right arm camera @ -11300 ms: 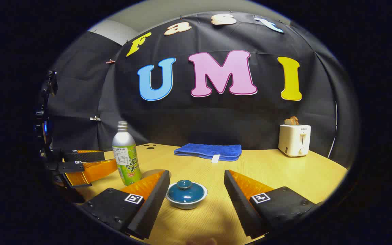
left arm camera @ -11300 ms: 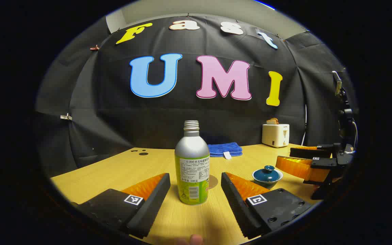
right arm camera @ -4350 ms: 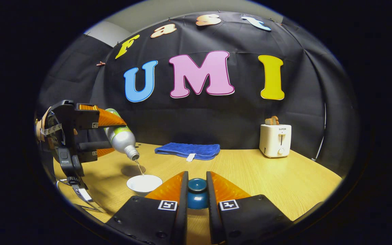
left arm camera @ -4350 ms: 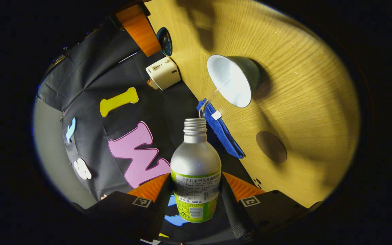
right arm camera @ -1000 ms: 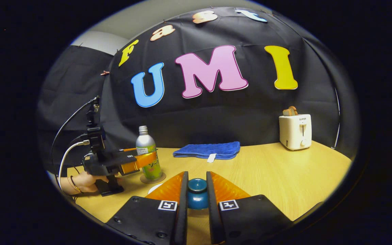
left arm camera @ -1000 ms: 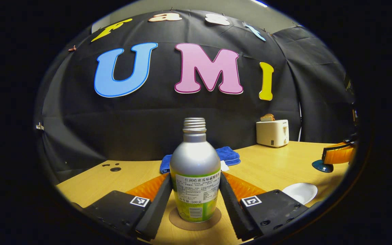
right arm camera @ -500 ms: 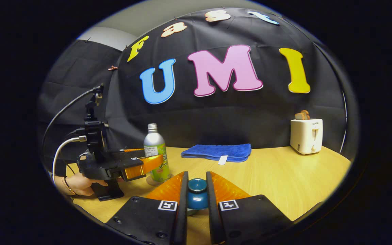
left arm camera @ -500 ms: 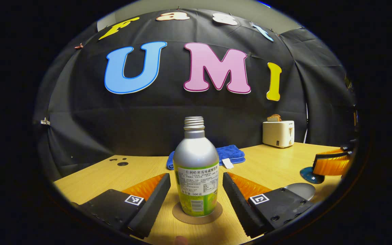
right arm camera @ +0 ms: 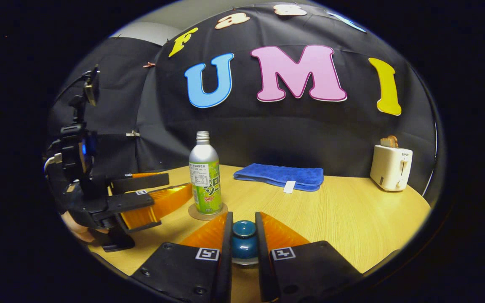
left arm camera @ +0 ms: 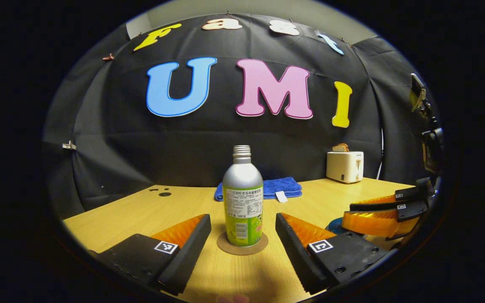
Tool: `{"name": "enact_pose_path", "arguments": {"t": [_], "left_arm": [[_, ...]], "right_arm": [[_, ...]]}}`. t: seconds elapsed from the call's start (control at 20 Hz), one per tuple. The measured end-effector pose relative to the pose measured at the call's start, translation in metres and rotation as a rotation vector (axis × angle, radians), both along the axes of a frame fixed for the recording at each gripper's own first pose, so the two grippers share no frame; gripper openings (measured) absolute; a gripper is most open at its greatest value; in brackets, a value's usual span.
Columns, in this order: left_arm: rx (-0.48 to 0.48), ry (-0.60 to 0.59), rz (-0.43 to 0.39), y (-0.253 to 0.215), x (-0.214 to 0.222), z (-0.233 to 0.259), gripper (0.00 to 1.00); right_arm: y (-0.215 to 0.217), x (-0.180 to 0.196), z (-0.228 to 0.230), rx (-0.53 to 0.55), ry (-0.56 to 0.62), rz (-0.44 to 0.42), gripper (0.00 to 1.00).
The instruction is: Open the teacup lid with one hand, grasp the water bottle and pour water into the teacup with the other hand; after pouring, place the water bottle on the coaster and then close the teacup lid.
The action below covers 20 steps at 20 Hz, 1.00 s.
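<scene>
Right gripper view: the white teacup is screened by the right tool's [right arm camera: 243,240] fingers; of the teal ceramic lid [right arm camera: 243,240] the knob is seen, its rim mostly covered. Left gripper view: the lid's edge [left arm camera: 334,225] is barely seen behind orange fingers. Small print on the silver-and-green water bottle [left arm camera: 243,201] is unreadable.

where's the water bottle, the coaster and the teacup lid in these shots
water bottle [left arm camera: 242,185], left gripper view, silver shoulder
coaster [left arm camera: 225,248], left gripper view, bare left rim
teacup lid [right arm camera: 243,230], right gripper view, blue knob
</scene>
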<state>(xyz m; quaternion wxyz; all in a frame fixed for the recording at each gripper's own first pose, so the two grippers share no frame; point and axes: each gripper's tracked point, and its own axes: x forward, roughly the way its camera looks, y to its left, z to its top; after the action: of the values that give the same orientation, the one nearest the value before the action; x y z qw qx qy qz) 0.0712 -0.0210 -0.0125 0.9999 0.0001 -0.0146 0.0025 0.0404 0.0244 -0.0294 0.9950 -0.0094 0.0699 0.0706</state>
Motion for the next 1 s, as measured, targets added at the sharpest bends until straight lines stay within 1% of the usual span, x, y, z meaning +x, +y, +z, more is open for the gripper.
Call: {"name": "enact_pose_path", "arguments": {"t": [0.3,0.35,0.4,0.45,0.5,0.55,0.65,0.75,0.8,0.95,1.0], "left_arm": [[-0.007,0.002,0.070,0.011,-0.015,-0.001,0.97],[-0.007,0.004,0.071,0.011,-0.015,-0.002,0.97],[-0.006,0.004,0.071,0.010,-0.015,-0.002,0.97],[-0.007,0.002,0.072,0.011,-0.015,-0.001,0.97],[-0.006,0.003,0.072,0.011,-0.015,-0.001,0.97],[-0.006,0.003,0.069,0.010,-0.015,-0.002,0.97],[-0.006,0.003,0.067,0.010,-0.015,-0.002,0.97],[-0.007,0.003,0.064,0.010,-0.015,-0.001,0.97],[-0.006,0.003,0.064,0.010,-0.015,-0.001,0.97],[-0.006,0.003,0.064,0.010,-0.015,-0.001,0.97],[-0.006,0.003,0.064,0.010,-0.015,-0.001,0.97]], "right_arm": [[-0.002,0.005,-0.012,-0.006,0.075,-0.015,0.30],[-0.002,0.005,-0.011,-0.006,0.075,-0.017,0.30],[-0.002,0.004,-0.012,-0.008,0.080,-0.018,0.27],[-0.003,0.003,-0.011,-0.013,0.084,-0.022,0.28],[-0.006,0.003,-0.012,-0.014,0.083,-0.033,0.38],[-0.007,0.002,-0.012,-0.005,0.083,-0.034,0.44],[-0.006,-0.003,-0.010,0.021,0.077,-0.026,0.66],[-0.008,-0.010,0.003,0.043,0.012,-0.024,0.84],[-0.009,-0.015,0.010,0.052,-0.032,-0.021,0.89],[-0.015,-0.028,0.026,0.043,-0.140,-0.038,0.90],[-0.020,-0.030,0.023,0.018,-0.138,-0.049,0.90]]}}
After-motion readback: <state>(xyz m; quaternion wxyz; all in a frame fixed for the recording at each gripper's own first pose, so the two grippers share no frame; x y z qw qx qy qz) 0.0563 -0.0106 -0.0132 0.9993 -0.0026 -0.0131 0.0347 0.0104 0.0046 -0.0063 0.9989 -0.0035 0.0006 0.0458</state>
